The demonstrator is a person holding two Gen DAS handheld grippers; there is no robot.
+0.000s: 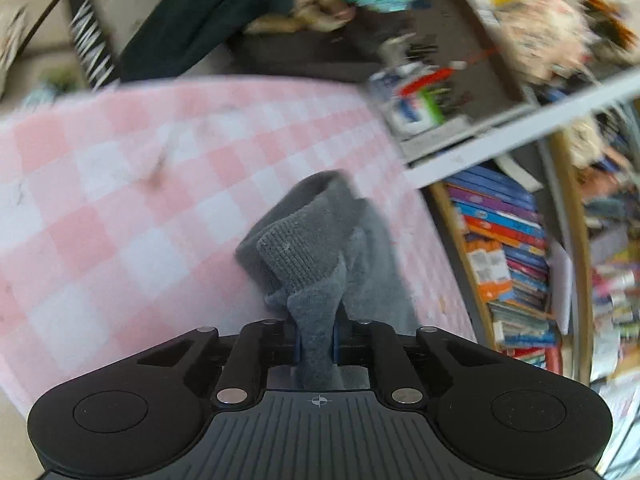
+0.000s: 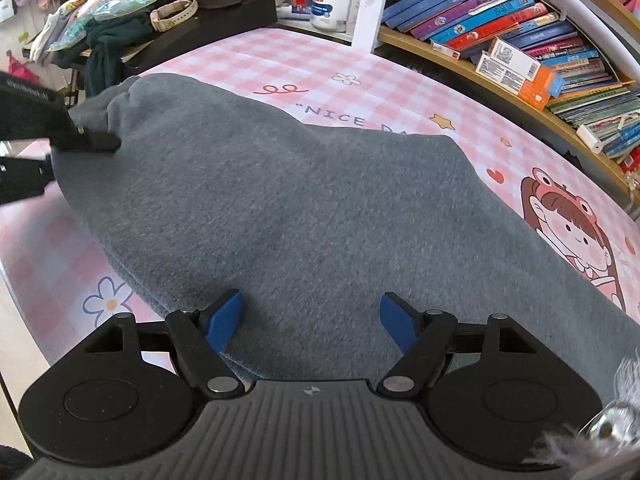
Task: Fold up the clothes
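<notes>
A grey knit garment (image 2: 288, 208) lies spread on the pink checked table cover (image 2: 360, 76). My left gripper (image 1: 316, 340) is shut on a bunched ribbed end of the garment (image 1: 304, 240) and holds it above the cover; the left wrist view is motion-blurred. In the right wrist view the left gripper (image 2: 92, 140) shows at the far left, gripping the garment's far corner. My right gripper (image 2: 312, 320) is open, its blue pads (image 2: 224, 320) resting over the near part of the garment with nothing between them.
A curved shelf of books (image 2: 540, 52) runs along the right edge of the table. A black stand with dark green cloth (image 2: 108, 48), a strap and bags sits at the back left. A white tub (image 2: 332, 8) and pens stand at the back.
</notes>
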